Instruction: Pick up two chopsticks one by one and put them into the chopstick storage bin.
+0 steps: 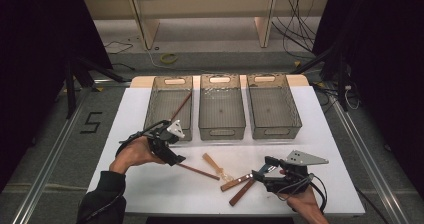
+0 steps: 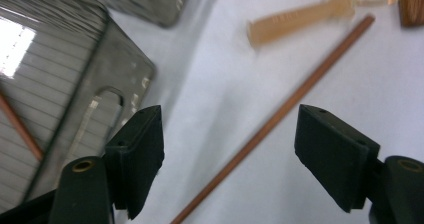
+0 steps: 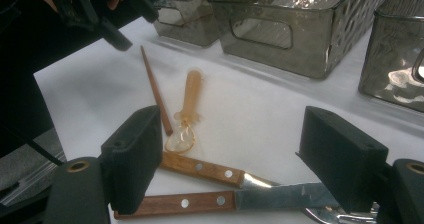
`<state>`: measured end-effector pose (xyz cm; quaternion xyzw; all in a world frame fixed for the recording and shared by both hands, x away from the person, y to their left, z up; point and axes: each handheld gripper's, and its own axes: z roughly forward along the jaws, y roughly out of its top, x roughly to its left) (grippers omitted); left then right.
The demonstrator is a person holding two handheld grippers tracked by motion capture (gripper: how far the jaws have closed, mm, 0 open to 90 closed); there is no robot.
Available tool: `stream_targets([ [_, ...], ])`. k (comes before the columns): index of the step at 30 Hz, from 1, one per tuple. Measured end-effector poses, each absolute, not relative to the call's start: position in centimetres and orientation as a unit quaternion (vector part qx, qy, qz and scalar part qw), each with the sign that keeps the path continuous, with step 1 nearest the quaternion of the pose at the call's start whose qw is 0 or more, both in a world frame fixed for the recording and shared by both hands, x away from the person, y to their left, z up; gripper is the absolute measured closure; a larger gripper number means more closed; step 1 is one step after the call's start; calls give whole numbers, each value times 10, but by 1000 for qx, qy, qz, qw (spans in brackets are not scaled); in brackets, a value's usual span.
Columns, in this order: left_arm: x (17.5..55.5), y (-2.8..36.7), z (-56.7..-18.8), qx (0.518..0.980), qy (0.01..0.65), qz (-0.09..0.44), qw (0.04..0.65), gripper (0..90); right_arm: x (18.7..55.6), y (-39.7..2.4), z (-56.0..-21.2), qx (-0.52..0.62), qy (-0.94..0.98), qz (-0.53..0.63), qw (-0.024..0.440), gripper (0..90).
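Tongs, left [image 2: 230,149]: jaws wide, nothing held, straddling the brown chopstick [image 2: 280,119] lying flat on the white desk [image 1: 130,184]. High view puts the left tongs [image 1: 170,151] over the stick's near-left end; its long axis [image 1: 197,171] runs diagonally right toward the knives [image 1: 240,184]. Left hand clearly nearer. Right tongs [image 3: 225,169] also wide, empty, hovering over the two wooden-handled knives. Likely drop: left bin [image 1: 167,86], one stick already inside.
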<state>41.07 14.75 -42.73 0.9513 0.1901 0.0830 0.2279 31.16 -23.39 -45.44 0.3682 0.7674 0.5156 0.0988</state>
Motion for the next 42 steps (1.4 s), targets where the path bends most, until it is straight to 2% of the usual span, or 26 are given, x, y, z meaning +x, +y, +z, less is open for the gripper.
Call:
stream_targets([
  [15, 414, 136, -455, 975, 156, 45, 154, 465, 311, -233, -454, 367, 768, 515, 97, 260],
  [29, 417, 134, -467, 980, 157, 23, 124, 574, 312, -233, -455, 367, 769, 514, 97, 261],
  [36, 416, 134, -466, 982, 159, 17, 103, 658, 312, -233, -455, 367, 769, 514, 97, 261],
  [42, 413, 132, -466, 987, 131, 21, 96, 710, 312, -233, -455, 367, 770, 514, 97, 261],
])
